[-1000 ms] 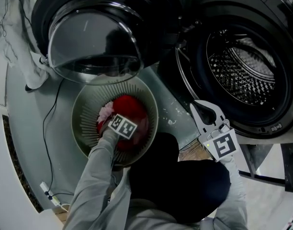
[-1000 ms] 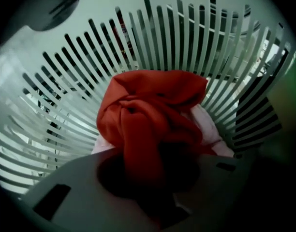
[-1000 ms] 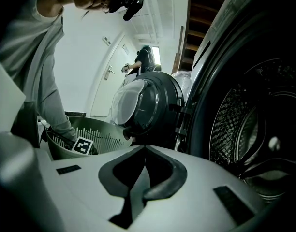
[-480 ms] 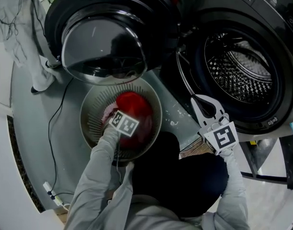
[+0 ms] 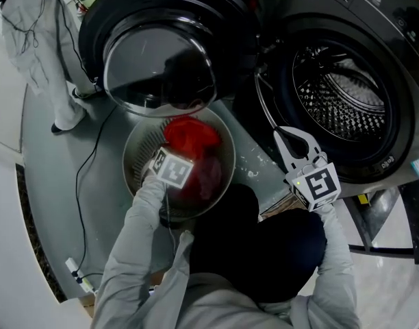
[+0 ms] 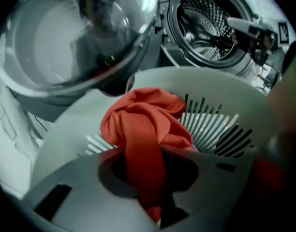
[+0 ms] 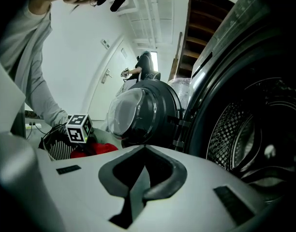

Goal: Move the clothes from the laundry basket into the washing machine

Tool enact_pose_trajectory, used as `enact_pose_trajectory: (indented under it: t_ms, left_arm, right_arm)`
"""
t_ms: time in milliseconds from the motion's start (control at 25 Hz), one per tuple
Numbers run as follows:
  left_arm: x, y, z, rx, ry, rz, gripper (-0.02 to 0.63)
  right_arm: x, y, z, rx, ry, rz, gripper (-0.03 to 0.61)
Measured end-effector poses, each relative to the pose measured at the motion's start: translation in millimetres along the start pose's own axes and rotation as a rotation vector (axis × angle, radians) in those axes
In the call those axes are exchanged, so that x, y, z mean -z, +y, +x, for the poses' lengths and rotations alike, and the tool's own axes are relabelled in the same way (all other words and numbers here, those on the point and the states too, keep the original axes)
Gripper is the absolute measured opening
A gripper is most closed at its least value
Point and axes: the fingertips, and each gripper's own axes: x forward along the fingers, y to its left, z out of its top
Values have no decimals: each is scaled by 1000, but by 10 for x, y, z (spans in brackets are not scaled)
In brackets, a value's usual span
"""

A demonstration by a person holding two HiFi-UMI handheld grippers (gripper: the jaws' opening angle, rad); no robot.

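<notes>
Head view: laundry basket (image 5: 136, 157) sits near centre on the floor, with the open washer door (image 5: 158, 64) at 11 o'clock of it and the washing machine drum (image 5: 339, 108) at 2 o'clock. L gripper (image 5: 174, 157) reaches into the basket; red garment (image 5: 190, 134) bunches at the basket's 12 o'clock edge, lifted above a darker pinkish heap (image 5: 208, 175), prob. more clothes, too dim to tell. R gripper (image 5: 291, 138) hangs at 3 o'clock, just in front of the drum's rim, apart from the basket.

L gripper view: jaws pinch a hanging fold of the red garment and have just been closing a bit tighter on it. The rest of the cloth bulges at 12 o'clock, clear of the basket's slotted wall behind. Door at 10 o'clock, drum at 1 o'clock.

R gripper view: jaws pressed together, nothing between them. Drum fills 3 o'clock, door at centre, basket and red garment low at 9 o'clock.
</notes>
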Motion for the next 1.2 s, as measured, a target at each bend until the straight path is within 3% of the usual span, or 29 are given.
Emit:
enact_pose_trajectory:
  t_ms: [400,920,1200]
  left_arm:
    - [-438,240,-779,-14,-120,23,97]
    - [-1476,53,-1709,-15,-381,118,91]
    - [-1961,-187,-1881,3,-462,183,89]
  right_arm:
    - [-257,51,74,1,-34,-7,17]
    - [-392,-27,-56,37,-61,-6,17]
    - [-377,-176,-250,90,-69,15,17]
